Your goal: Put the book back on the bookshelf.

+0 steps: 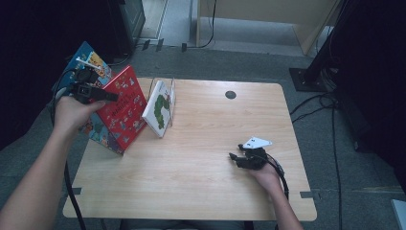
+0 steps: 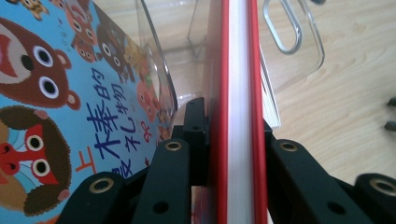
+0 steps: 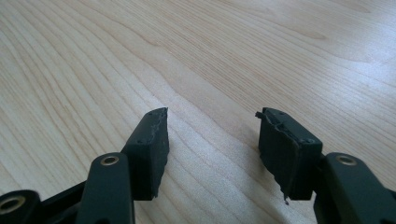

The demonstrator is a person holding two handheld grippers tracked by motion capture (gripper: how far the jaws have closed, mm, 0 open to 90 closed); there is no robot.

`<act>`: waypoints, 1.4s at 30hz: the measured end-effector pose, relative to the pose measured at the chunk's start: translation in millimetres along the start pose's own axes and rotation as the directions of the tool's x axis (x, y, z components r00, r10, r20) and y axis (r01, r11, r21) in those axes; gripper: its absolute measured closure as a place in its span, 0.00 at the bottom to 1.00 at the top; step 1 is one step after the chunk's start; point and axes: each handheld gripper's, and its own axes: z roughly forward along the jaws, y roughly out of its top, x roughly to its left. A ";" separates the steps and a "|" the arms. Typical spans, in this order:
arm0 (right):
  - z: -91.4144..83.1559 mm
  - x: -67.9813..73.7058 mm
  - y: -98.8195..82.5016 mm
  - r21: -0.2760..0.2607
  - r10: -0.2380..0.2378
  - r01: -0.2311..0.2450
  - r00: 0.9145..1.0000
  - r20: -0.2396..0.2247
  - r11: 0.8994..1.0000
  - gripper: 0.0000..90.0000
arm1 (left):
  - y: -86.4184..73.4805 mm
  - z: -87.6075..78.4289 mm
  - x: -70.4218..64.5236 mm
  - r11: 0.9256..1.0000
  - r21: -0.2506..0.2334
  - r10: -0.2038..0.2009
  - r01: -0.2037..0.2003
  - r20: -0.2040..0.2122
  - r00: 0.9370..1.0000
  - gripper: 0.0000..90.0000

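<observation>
My left fingers clamp the red book edge-on, steadying it upright at frame left; right fingers rest open and empty on the bench.

Left rear of light wooden table: crowded. Red hardcover picture book stands tilted at the table's left edge, blue animal-cover book just behind it, white book with green caterpillar leaning in clear plastic book stand to its right. Narrow gap between red and white books. Centre, front and right rear of tabletop: open passage. Small dark round grommet sits flush near rear edge.
</observation>
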 end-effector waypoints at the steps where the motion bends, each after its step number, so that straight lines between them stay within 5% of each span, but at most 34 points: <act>1: 0.0 0.0 0.0 0.000 0.000 0.000 1.000 0.000 1.000 0.47 | 1.2 0.4 -1.1 1.000 0.006 0.005 -0.005 -0.009 1.000 0.85; 10: 0.0 -0.1 0.0 0.000 0.003 -0.003 1.000 0.000 1.000 0.48 | 10.5 0.7 -0.5 0.997 0.079 -0.013 0.015 -0.023 1.000 0.88; 22: -0.1 -0.1 0.0 0.000 0.004 -0.004 1.000 0.001 1.000 0.48 | 23.9 5.2 8.2 0.996 0.015 -0.084 0.084 -0.032 0.996 0.89; 36: 0.1 0.4 0.1 0.000 0.010 -0.010 1.000 0.006 1.000 0.49 | 41.2 20.9 21.1 0.980 -0.061 -0.190 0.189 -0.004 0.982 0.89; 42: 0.1 1.6 0.0 -0.002 0.013 -0.013 1.000 0.019 1.000 0.49 | 48.0 28.6 20.7 0.980 -0.068 -0.189 0.189 0.007 0.982 0.88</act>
